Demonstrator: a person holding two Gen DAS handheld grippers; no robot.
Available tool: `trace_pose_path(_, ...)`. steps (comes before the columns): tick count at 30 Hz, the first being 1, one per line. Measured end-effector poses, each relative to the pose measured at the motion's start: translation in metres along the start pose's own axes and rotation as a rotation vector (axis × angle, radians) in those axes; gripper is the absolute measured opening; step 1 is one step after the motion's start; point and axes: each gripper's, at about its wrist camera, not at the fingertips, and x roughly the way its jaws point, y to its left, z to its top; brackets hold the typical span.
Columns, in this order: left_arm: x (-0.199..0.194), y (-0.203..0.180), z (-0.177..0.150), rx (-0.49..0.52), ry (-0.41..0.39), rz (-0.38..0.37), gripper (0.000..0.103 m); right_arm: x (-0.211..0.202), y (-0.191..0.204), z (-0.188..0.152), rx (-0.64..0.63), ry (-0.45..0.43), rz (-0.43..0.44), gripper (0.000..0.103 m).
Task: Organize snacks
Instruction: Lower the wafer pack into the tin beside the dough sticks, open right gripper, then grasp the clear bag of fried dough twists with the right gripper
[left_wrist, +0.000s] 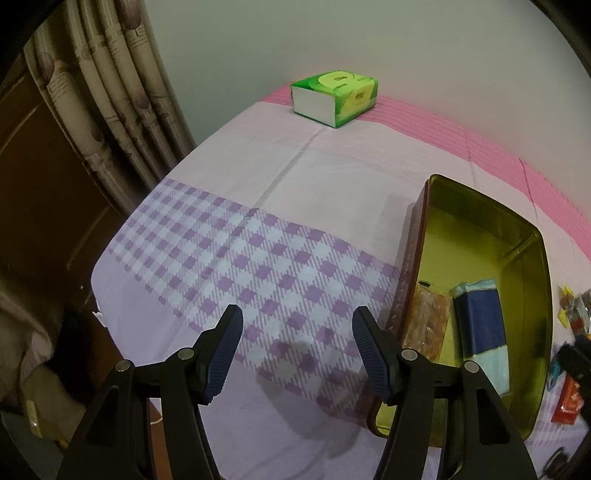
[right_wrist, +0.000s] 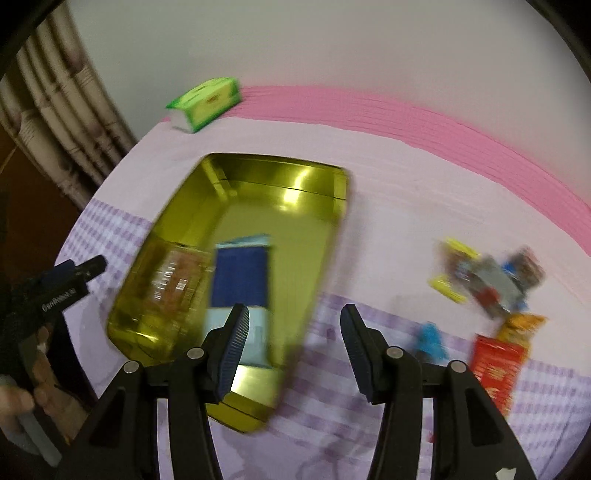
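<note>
A gold metal tin (left_wrist: 532, 236) (right_wrist: 314, 184) lies open on the bed. Inside it rest a clear pack of brown snacks (left_wrist: 424, 321) (right_wrist: 170, 288) and a dark blue and pale blue packet (left_wrist: 480, 325) (right_wrist: 240, 280). My left gripper (left_wrist: 297, 325) hangs open over the checked sheet, left of the tin, holding nothing. My right gripper (right_wrist: 293, 325) is open and empty above the tin's near right rim; that view is motion-blurred. Loose snacks lie right of the tin: a heap of mixed wrappers (right_wrist: 491, 280), a small blue packet (right_wrist: 430, 338), an orange one (right_wrist: 521, 325) and a red pack (right_wrist: 496, 365) (left_wrist: 569, 400).
A green tissue pack (left_wrist: 334, 96) (right_wrist: 207, 101) sits at the bed's far side by the wall. Curtains (left_wrist: 110, 92) and a wooden door stand off the bed's left edge. A hand (right_wrist: 22, 402) holds the left gripper's handle (right_wrist: 55, 291). Lilac checked sheet (left_wrist: 236, 258) spreads left of the tin.
</note>
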Motion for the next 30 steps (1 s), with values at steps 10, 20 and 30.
trace_pose_path(10, 0.0, -0.011, -0.003, 0.036, 0.001, 0.003, 0.062, -0.027, -0.133, -0.026, 0.192, 0.011, -0.185, 0.05)
trace_pose_path(20, -0.004, -0.02, -0.005, 0.066, -0.002, 0.004, 0.063, -0.02, -0.19, -0.068, 0.271, 0.087, -0.213, 0.05)
trace_pose_path(30, -0.007, -0.029, -0.007, 0.092, -0.014, 0.0, 0.063, 0.009, -0.168, -0.072, 0.244, 0.123, -0.158, 0.05)
